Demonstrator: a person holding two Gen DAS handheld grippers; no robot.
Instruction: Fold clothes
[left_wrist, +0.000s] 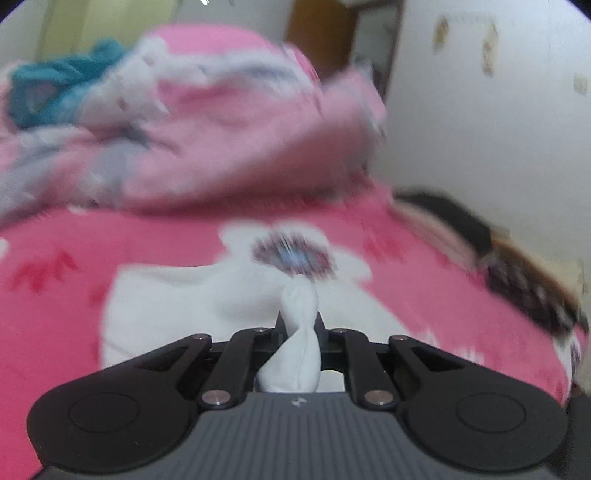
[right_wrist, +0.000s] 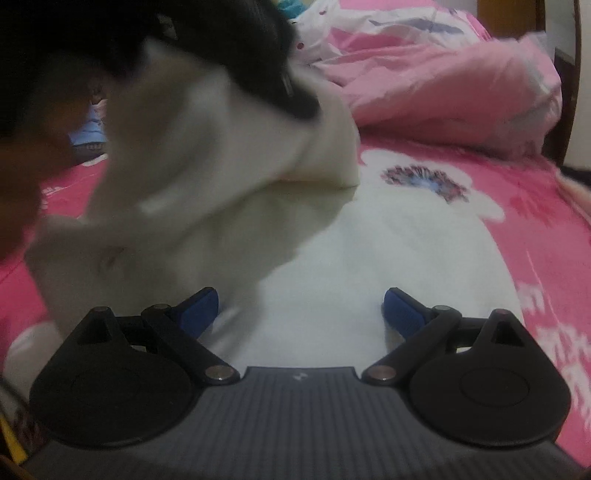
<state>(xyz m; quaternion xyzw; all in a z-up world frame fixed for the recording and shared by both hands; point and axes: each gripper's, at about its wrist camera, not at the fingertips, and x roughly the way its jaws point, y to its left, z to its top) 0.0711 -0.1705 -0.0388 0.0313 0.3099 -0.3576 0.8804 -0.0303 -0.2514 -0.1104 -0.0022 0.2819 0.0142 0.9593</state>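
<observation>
A bed (right_wrist: 535, 229) covered in a bright pink sheet with white flower prints fills both views. At its far end lies a heaped pale pink quilt (left_wrist: 229, 140), with a teal cloth (left_wrist: 55, 88) bunched at the heap's left edge in the left wrist view.

Spread on the sheet is a white garment (right_wrist: 369, 258). Most of it lies flat under the right gripper, while its left part is lifted off the bed into a loose, blurred fold that rises toward a dark shape at the upper left of the right wrist view — too blurred to say what it is.

The left gripper (left_wrist: 299, 325) is held low over the bed, aimed along the sheet toward the quilt. Its fingers are drawn together and clamped on a twisted bunch of the white garment, which sticks out ahead of the tips and also trails back toward the gripper body.

The right gripper (right_wrist: 301, 314) hovers just above the flat part of the garment, pointing across it toward the flower print. Its blue-tipped fingers (right_wrist: 199, 310) stand wide apart — nothing is held between them.
</observation>
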